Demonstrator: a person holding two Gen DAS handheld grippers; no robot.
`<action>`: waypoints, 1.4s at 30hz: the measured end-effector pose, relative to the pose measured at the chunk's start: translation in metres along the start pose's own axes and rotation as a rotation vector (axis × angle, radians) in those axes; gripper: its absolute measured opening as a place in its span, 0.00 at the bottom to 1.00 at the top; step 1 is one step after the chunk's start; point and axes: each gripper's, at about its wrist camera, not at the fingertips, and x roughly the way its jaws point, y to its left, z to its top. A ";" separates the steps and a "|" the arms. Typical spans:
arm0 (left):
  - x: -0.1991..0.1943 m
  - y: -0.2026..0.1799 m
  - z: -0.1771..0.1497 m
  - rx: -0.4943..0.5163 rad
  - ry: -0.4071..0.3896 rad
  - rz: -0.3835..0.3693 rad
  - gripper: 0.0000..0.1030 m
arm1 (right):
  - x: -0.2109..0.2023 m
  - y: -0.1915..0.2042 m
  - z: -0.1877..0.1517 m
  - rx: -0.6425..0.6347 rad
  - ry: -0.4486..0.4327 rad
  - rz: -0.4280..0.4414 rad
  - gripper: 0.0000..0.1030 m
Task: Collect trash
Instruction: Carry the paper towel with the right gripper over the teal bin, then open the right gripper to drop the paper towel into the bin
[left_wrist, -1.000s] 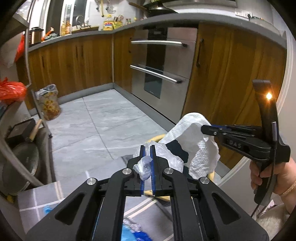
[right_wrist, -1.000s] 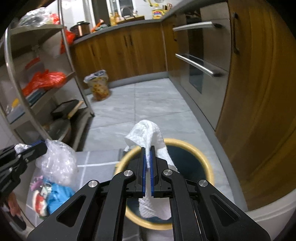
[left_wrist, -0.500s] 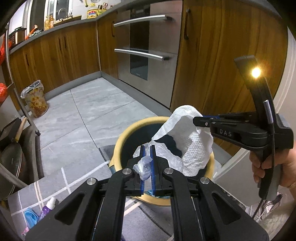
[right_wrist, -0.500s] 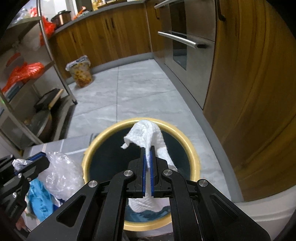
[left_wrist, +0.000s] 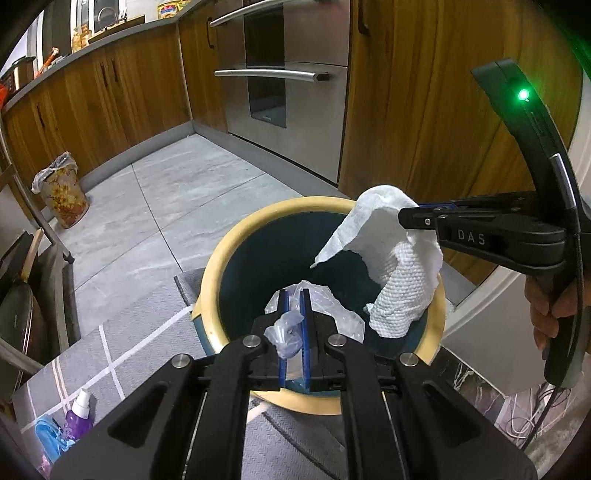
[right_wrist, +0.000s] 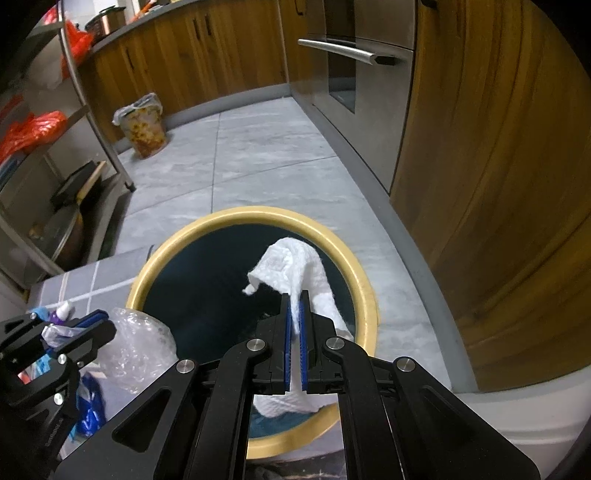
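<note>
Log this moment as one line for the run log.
left gripper: shut on plastic wrap | right gripper: shut on paper towel | both over bin

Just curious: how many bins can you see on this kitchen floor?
2: a yellow-rimmed bin right below the grippers, and a flowered bin by the far cabinets. Others may be hidden.

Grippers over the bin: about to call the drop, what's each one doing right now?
Left gripper: closed on crumpled clear plastic.
Right gripper: closed on a white paper towel.

Open bin mouth (right_wrist: 207, 229), oven (left_wrist: 288, 88) beyond
</note>
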 end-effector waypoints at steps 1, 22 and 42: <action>0.001 0.000 0.000 -0.004 0.002 -0.003 0.06 | 0.000 0.000 0.000 -0.004 -0.004 -0.002 0.05; -0.029 0.014 -0.007 -0.024 -0.053 0.038 0.56 | -0.005 0.009 0.007 -0.007 -0.029 -0.021 0.05; -0.113 0.058 -0.030 -0.089 -0.173 0.124 0.95 | -0.050 0.038 0.016 0.030 -0.183 -0.015 0.87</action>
